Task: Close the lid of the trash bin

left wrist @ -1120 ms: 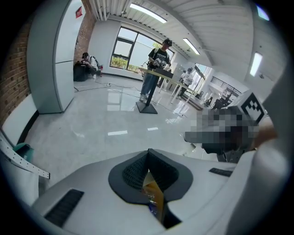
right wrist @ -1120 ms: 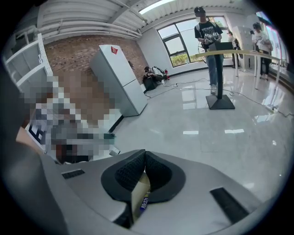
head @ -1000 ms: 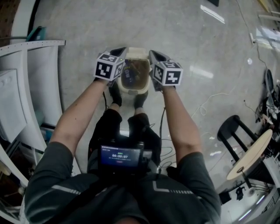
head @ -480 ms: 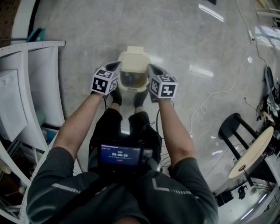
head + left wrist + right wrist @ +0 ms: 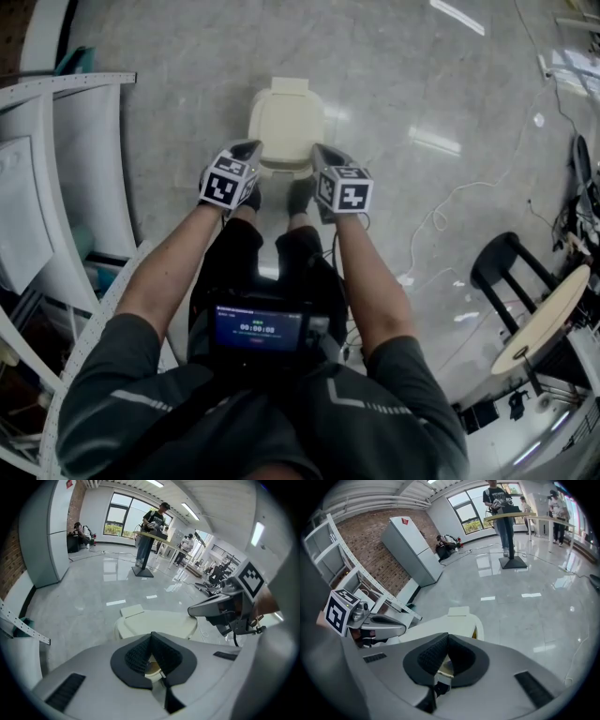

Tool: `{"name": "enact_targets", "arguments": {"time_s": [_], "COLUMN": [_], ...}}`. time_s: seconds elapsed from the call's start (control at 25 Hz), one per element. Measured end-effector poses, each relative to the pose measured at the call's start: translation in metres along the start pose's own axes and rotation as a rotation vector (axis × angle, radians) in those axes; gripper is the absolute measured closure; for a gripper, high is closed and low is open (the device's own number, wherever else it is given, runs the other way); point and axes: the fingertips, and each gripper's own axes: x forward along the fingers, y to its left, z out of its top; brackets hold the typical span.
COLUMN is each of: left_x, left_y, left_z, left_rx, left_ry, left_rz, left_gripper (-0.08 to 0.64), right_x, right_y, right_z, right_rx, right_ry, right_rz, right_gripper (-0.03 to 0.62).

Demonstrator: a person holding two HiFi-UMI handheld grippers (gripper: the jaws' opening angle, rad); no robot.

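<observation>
Cream plastic trash bin (image 5: 285, 167) is standing on glossy grey stone-look floor (image 5: 403, 84). Its lid (image 5: 286, 120), a smooth rounded square with a raised tab at the bin's far edge, is lying down flat over the bin. The right gripper view is showing a thin amber slit under one lid edge.

Left gripper (image 5: 246, 150) is hovering at the bin's near-left corner and right gripper (image 5: 321, 153) at its near-right corner. Contact with the bin is unclear.

Both are keeping ribbed black pads (image 5: 137, 654) pressed together at the tips, gripping nothing.
</observation>
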Motion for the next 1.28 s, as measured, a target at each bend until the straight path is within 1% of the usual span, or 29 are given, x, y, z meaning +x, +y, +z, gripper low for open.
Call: {"name": "enact_targets", "arguments": {"time_s": [0.4,0.56,0.68,0.76,0.88,0.96,1.16,1.28], "left_x": [0.019,0.034,0.042,0.048,0.055,0.06,0.07,0.072], "left_y": [-0.006,-0.005,-0.002,-0.002,-0.002,-0.002,0.0,0.002], "left_z": [-0.054,-0.079,-0.092,-0.097,-0.108,-0.115,-0.125,-0.129], "left_rx": [-0.02,-0.028,-0.016,-0.019,-0.068,-0.088,-0.053,-0.063], "left_ry": [0.085,0.142,0.178,0.187,0.189,0.196,0.213,0.219], "left_rz": [-0.015,-0.022,-0.023,-0.026,-0.023,-0.013,0.022,0.018], "left_gripper": [0.566,0.566,0.565,0.565,0.565,0.565,0.565,0.565], "right_x": [0.016,0.026,0.035,0.041,0.049,0.055,0.064,0.068], "right_y": [-0.004,-0.008,-0.01,-0.013,-0.017,-0.019,-0.025,-0.025], "right_z": [-0.057,-0.081,-0.093,-0.099,-0.109,-0.114,-0.122,-0.126], "right_rx": [0.044,0.042,0.038,0.046,0.07,0.068,0.055,0.058], "right_ry": [0.093,0.144,0.171,0.181,0.202,0.214,0.238,0.246], "right_rz": [-0.004,-0.014,-0.018,-0.022,-0.021,-0.022,-0.04,-0.048], "right_gripper": [0.598,0.598,0.598,0.598,0.598,0.598,0.598,0.598]}}
